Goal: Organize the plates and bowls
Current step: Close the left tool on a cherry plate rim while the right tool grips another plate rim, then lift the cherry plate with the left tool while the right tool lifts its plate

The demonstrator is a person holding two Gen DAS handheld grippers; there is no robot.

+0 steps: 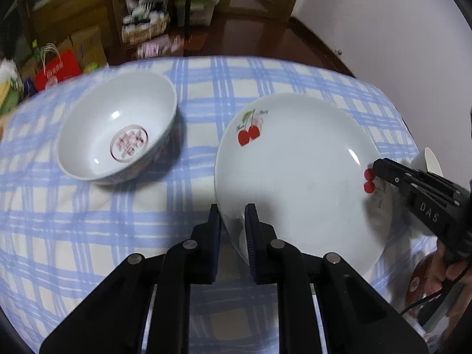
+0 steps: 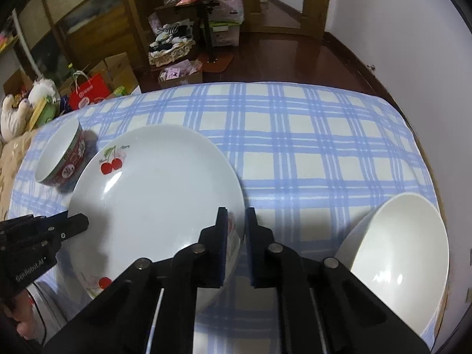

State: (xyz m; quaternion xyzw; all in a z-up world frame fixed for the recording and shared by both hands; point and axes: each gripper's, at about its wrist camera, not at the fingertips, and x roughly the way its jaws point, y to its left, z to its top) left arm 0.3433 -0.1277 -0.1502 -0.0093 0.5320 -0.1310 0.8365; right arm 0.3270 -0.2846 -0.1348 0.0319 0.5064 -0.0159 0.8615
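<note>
Both hand-held grippers, left (image 1: 233, 221) and right (image 2: 236, 224), pinch cherry plate (image 1: 295, 171) rim; patterned bowl (image 1: 118, 129) beside, white bowl (image 2: 401, 259) near.

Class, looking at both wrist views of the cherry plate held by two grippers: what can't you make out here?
- Plate underside: both views, hidden by the plate.
- Plain white bowl: right view, fingers cover its near side.
- Shelf items: left view, blurred.
- Plate's lettering: both views, too small.

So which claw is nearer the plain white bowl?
Right. The right claw grips the plate's rim beside the white bowl; the left claw grips the plate's opposite rim.
</note>
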